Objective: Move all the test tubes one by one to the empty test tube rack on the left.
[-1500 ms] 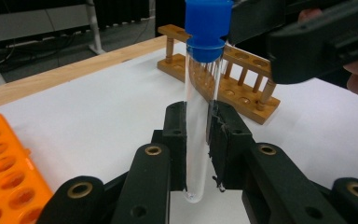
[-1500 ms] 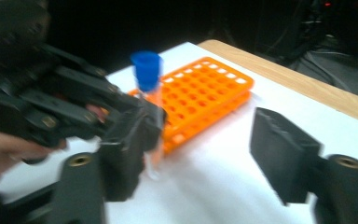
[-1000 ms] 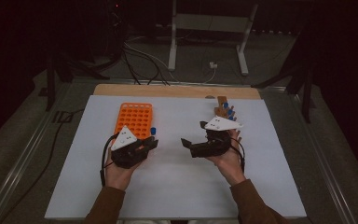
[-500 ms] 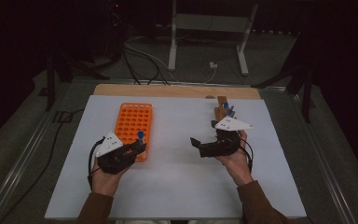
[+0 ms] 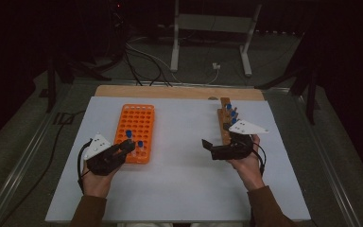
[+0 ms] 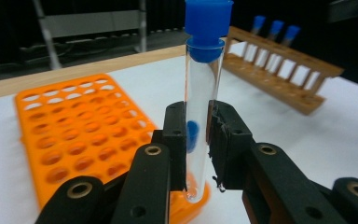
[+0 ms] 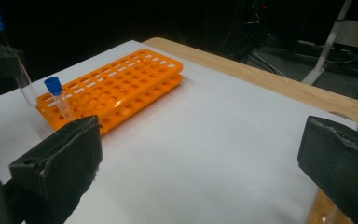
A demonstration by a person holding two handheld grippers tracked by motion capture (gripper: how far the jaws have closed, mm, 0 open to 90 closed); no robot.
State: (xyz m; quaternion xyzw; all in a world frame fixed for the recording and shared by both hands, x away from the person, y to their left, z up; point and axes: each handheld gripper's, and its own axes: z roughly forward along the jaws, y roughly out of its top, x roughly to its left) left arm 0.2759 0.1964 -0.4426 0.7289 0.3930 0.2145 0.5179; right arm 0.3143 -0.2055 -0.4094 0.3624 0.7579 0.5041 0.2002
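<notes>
The left claw (image 6: pixel 198 154) is pinching a clear test tube (image 6: pixel 200 116) with a blue cap, gripping the glass about halfway down so the tube stands upright between the two black jaws. In the high view this left claw (image 5: pixel 125 147) sits at the near right corner of the orange rack (image 5: pixel 137 127), with the tube's cap showing just above the rack's edge. A second capped tube (image 5: pixel 140 144) stands in a hole of the rack's near row, close beside the held one; in the right gripper view it (image 7: pixel 58 98) is upright at the rack's corner. The held tube's bottom end hangs at the rack's near edge, though I can't tell whether it touches the rack.

The right claw (image 7: pixel 200 163) is spread wide, nothing between its jaws, pointing across the white tabletop (image 7: pixel 205 140) toward the orange rack. In the high view the right claw (image 5: pixel 211 147) hovers just beside the near end of the wooden rack (image 5: pixel 225 118), which runs away from the person and carries several blue-capped tubes (image 5: pixel 231 113). Both hands come in from the near edge, well apart from each other.
</notes>
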